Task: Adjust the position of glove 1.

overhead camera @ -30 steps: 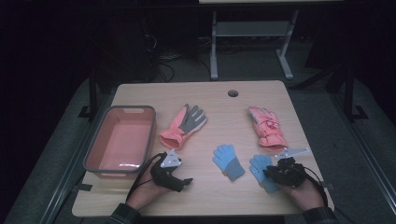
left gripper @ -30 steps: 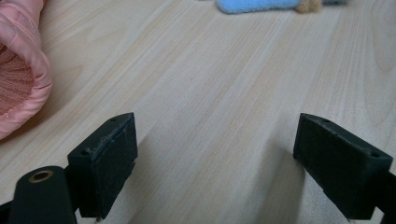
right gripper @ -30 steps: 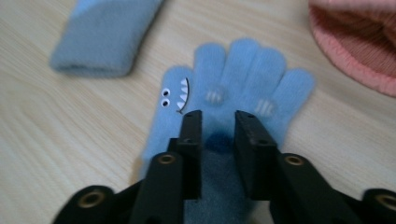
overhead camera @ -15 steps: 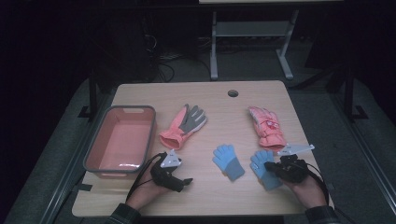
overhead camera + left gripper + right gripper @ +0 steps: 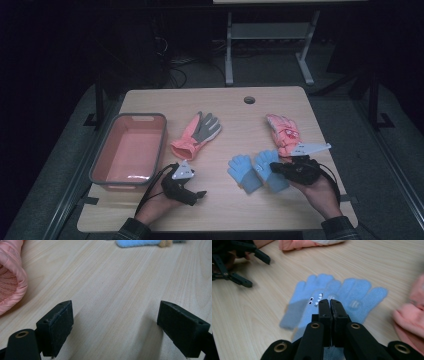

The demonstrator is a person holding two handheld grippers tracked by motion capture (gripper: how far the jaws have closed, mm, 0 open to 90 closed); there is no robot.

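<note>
- The right-hand blue glove [image 5: 271,170] lies at lower centre-right of the high view, partly overlapping the other blue glove [image 5: 243,171] just to its left; in the right gripper view the pair spreads across the middle of the frame, fingers pointing toward the top.
- The right gripper [image 5: 276,167] sits at the lower right of the high view, over the right-hand blue glove. In its own view the two black jaws are pressed together, and a bit of blue fabric shows pinched at their base, so it has hold of that glove.
- The left gripper [image 5: 199,195] rests at lower centre-left of the high view, on bare wood. In its own view the jaws stand wide apart with nothing between them.
- A pink glove [image 5: 282,133] lies just above the right gripper, at centre-right of the high view.
- A pink-and-grey glove [image 5: 197,134] lies at centre-left, above the left gripper; its cuff shows at the left edge of the left gripper view.
- A pink bin [image 5: 102,162] with a grey rim stands at the left of the table [image 5: 230,107].
</note>
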